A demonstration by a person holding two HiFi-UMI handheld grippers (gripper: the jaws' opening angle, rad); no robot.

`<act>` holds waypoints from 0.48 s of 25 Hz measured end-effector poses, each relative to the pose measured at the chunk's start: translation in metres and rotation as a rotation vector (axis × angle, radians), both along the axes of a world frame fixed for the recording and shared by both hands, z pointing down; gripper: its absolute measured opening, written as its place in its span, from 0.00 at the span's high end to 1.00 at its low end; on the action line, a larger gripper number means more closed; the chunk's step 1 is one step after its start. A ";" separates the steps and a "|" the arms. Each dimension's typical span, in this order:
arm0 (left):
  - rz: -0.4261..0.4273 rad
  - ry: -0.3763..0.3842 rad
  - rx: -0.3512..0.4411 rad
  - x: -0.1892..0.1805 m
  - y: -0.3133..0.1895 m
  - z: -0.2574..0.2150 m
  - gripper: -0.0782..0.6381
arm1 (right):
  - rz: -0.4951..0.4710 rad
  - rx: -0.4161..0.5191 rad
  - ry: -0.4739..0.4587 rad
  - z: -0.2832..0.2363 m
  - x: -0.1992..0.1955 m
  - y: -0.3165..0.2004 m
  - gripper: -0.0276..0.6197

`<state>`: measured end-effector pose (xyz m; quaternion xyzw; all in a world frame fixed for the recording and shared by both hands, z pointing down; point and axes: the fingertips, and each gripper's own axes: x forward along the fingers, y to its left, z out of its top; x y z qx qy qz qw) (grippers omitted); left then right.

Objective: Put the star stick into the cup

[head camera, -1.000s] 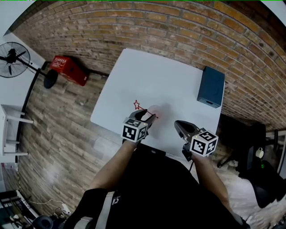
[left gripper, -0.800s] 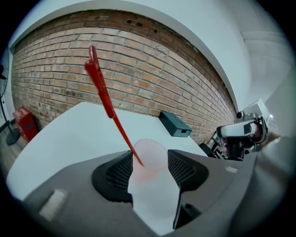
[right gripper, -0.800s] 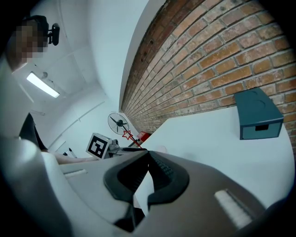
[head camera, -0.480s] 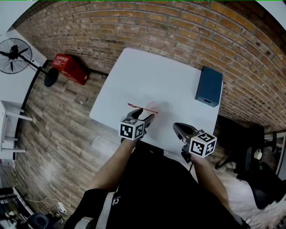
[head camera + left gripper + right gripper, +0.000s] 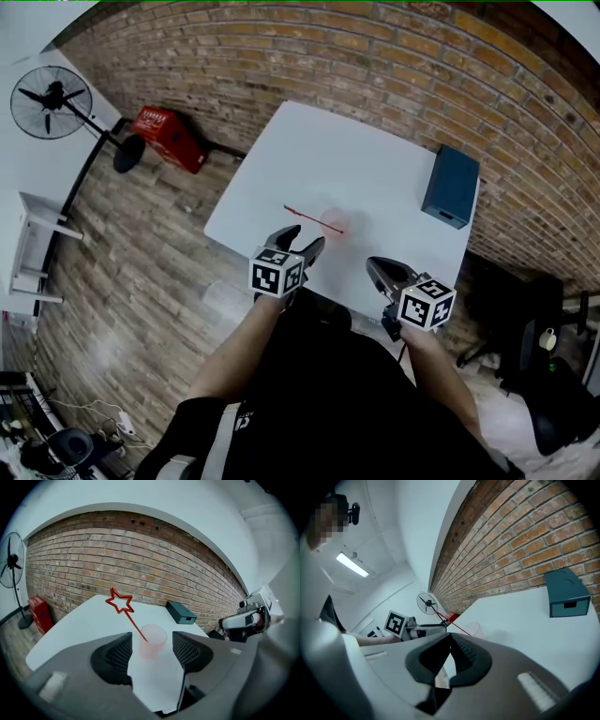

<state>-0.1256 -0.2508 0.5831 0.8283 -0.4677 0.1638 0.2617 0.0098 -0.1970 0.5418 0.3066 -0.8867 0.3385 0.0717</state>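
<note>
Left gripper [image 5: 307, 237]: jaws spread wide, having just been opening, with nothing pinched and the pads touching nothing. In the left gripper view the translucent pink cup [image 5: 153, 642] shows in the gap between the two pads, but it stands on the white table [image 5: 79, 623] a little ahead of the tips; the head view confirms a gap between tips and cup. The red star stick [image 5: 135, 626] sits in the cup, lower end inside and stem tilted, with the star end up and leaning away to this gripper's left, clear of both jaws. Right gripper [image 5: 373, 264]: jaws pressed together, nothing between them, touching nothing, held over the table's near edge to the right of the left gripper. From it, the cup and stick lie ahead and to the left. A dark blue box [image 5: 448, 185] rests on the table farther ahead of the right gripper, well apart from both grippers.
</note>
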 end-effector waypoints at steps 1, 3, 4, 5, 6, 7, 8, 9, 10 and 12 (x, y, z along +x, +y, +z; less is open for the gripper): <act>0.005 -0.007 0.007 -0.004 0.003 -0.003 0.51 | 0.000 0.007 0.000 -0.001 -0.003 -0.001 0.96; 0.016 -0.022 0.019 -0.012 0.007 -0.009 0.55 | -0.001 0.020 -0.005 -0.006 -0.009 -0.005 0.96; 0.017 -0.030 0.027 -0.017 0.008 -0.013 0.55 | -0.002 0.029 -0.009 -0.010 -0.013 -0.007 0.96; 0.015 -0.035 0.036 -0.023 0.007 -0.017 0.55 | -0.002 0.038 -0.010 -0.013 -0.017 -0.011 0.96; 0.011 -0.039 0.047 -0.029 0.007 -0.022 0.55 | -0.002 0.049 -0.007 -0.016 -0.021 -0.014 0.96; 0.008 -0.042 0.059 -0.036 0.006 -0.027 0.55 | -0.001 0.061 -0.002 -0.019 -0.025 -0.017 0.96; 0.005 -0.046 0.071 -0.044 0.005 -0.033 0.56 | 0.000 0.076 0.007 -0.023 -0.030 -0.020 0.96; 0.004 -0.050 0.084 -0.052 0.005 -0.038 0.57 | 0.001 0.094 0.018 -0.027 -0.035 -0.024 0.96; 0.004 -0.054 0.096 -0.060 0.004 -0.045 0.58 | 0.002 0.114 0.030 -0.031 -0.042 -0.027 0.96; 0.006 -0.055 0.120 -0.077 0.003 -0.057 0.60 | 0.007 0.149 0.055 -0.038 -0.058 -0.035 0.96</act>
